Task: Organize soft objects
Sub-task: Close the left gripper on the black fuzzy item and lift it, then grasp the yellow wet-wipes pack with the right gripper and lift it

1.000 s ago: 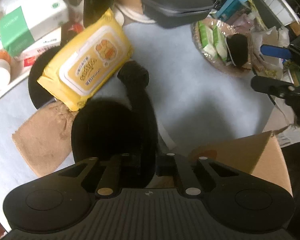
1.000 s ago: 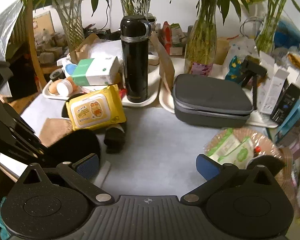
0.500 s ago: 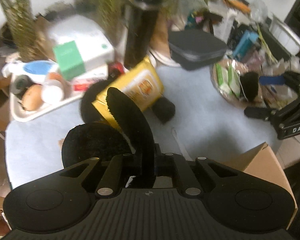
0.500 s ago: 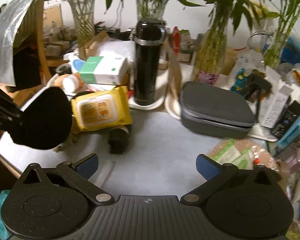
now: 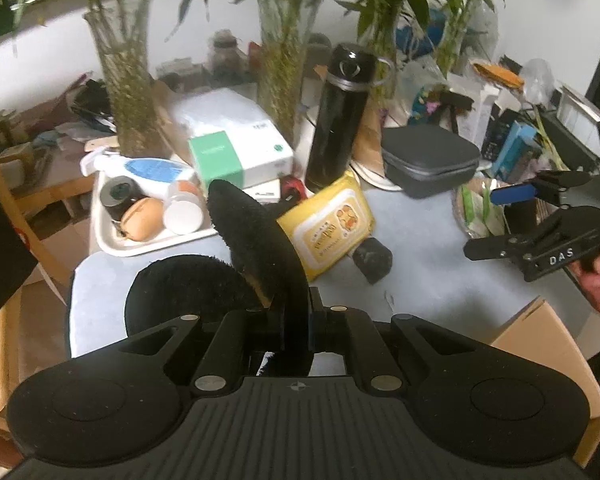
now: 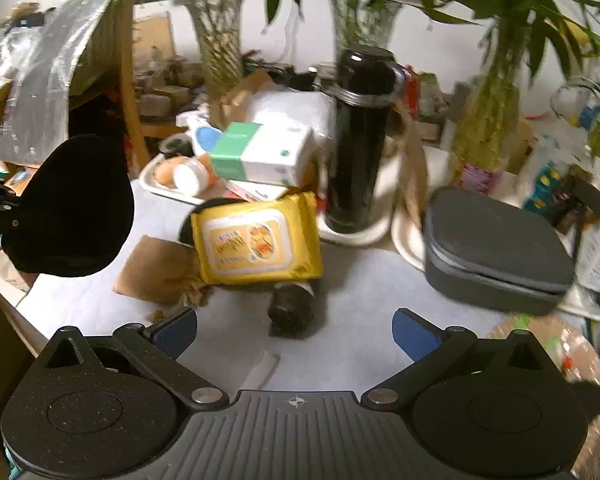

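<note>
**Earmuffs are off the table now**

So the left gripper point(image 5: 296, 320) has its jaws clenched on the band of the fuzzy black earmuffs point(image 5: 256, 248), and compared with a second ago the whole thing has come up. Back then the muffs lay flat on the pale grey table point(image 5: 428, 280), half tucked against the yellow wet-wipes pack point(image 5: 328, 228). Now one pad sticks up in front of the camera and the other hangs low on the left, clear of the surface as far as I can tell. From the right wrist view you can see a black pad point(image 6: 72, 208) floating out at the left edge, well above the table.

That lift also uncovered the crumpled brown paper point(image 6: 156, 268), which sits beside the wipes pack. The small rolled black fabric bundle point(image 6: 292, 308) hasn't budged, just in front of the wipes.

Right gripper point(image 6: 296, 328) is hanging over the table with its blue-padded jaws spread wide, holding nothing.

My read: the pick is done, next comes the drop-off. The open cardboard box point(image 5: 548, 344) at the near right looks like the likely spot, but that's a guess. The bundle looks like an easy next grab for the free gripper.
</note>
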The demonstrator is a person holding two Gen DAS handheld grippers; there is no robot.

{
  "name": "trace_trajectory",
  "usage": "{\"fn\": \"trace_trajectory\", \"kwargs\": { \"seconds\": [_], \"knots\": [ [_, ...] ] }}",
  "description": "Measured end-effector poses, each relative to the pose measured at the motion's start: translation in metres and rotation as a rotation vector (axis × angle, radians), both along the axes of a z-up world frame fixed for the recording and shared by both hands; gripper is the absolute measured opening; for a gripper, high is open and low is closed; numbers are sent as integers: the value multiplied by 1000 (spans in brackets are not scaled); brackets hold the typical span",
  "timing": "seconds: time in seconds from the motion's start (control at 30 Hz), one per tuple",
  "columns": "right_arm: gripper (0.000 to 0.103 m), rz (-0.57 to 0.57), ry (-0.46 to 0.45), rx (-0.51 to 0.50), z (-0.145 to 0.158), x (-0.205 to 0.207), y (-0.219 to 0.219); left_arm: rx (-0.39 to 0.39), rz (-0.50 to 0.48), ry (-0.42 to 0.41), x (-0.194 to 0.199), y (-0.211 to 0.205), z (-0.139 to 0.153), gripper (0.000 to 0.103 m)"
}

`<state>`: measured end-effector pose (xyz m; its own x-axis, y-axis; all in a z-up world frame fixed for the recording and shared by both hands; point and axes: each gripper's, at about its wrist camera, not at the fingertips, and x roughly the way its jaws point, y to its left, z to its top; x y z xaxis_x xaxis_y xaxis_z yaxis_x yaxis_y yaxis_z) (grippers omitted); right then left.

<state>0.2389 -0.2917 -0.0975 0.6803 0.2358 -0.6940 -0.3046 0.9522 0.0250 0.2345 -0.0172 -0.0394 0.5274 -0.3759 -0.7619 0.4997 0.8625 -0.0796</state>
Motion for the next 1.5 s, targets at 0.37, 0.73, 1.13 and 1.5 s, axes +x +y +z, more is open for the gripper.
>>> {"fn": "trace_trajectory", "kwargs": {
  "seconds": [0.37,0.73,1.13,1.5],
  "knots": [
    [103,146,-65,-137,-20,40,30,-49,30,-27,-9,19,2,10],
    [103,426,-253,-586,-55,48,92,-75,72,-29,-16,34,8,10],
    [102,632,-383,-1025,-120,57,146,-115,62,-13,-26,46,7,10],
    [72,753,-357,-1239,-152,63,163,-130,74,-2,-26,53,2,10]
  ]
}}
